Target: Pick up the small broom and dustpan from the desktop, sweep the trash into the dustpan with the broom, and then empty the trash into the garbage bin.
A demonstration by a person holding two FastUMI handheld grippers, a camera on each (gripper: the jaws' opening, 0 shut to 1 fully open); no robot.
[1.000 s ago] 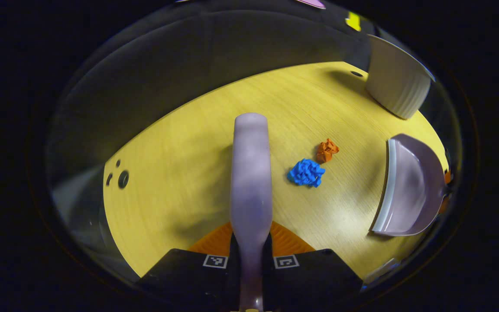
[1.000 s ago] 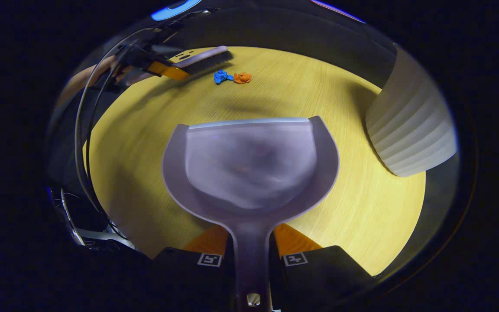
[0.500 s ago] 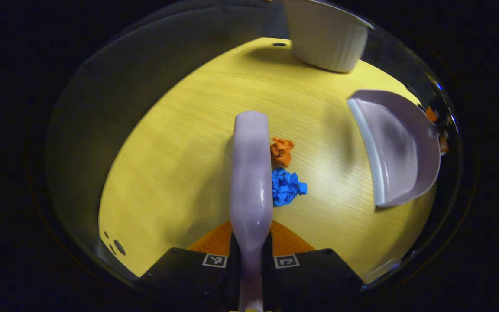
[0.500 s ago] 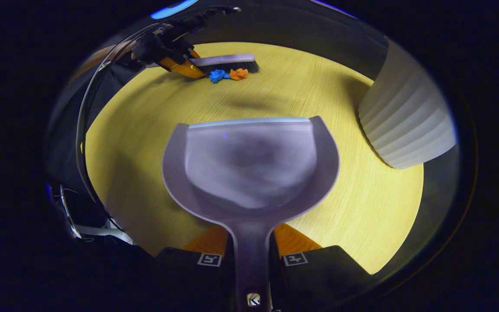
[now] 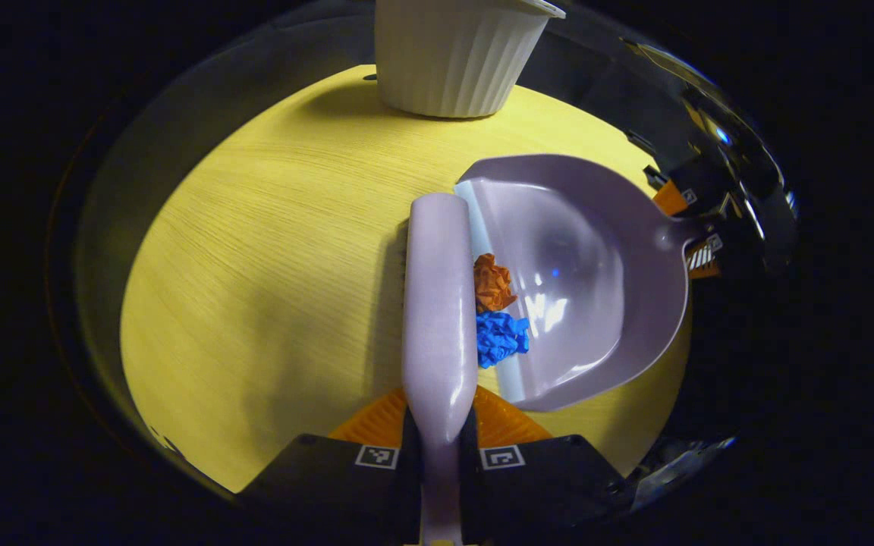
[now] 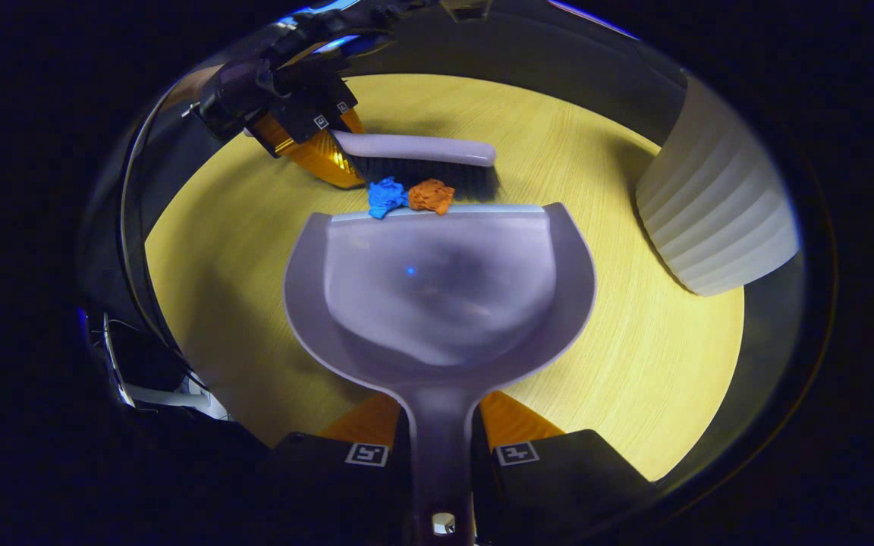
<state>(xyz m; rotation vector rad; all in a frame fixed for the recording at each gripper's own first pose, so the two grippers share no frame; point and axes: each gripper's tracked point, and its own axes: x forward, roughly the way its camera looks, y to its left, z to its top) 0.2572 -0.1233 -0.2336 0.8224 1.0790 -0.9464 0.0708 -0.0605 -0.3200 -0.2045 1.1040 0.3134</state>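
My left gripper [image 5: 441, 444] is shut on the handle of the pale lilac broom [image 5: 439, 303], whose head runs straight ahead over the yellow desktop [image 5: 270, 250]. A crumpled orange scrap [image 5: 492, 282] and a blue scrap [image 5: 501, 338] lie against the broom's right side, at the lip of the lilac dustpan [image 5: 596, 280]. My right gripper [image 6: 441, 447] is shut on the dustpan [image 6: 441, 296] handle. In the right gripper view the broom [image 6: 422, 155] stands just beyond the pan's front edge, with the blue scrap [image 6: 385, 196] and orange scrap [image 6: 431, 196] on that edge.
A white ribbed garbage bin [image 5: 456, 53] stands at the far side of the desktop; in the right gripper view the bin [image 6: 718, 220] is to the right of the dustpan. Cables [image 6: 130, 227] hang at the left in that view.
The broom has pushed both scraps sideways to the dustpan's lip. The dustpan and broom have come together, and the bin has shifted left in the left gripper view.
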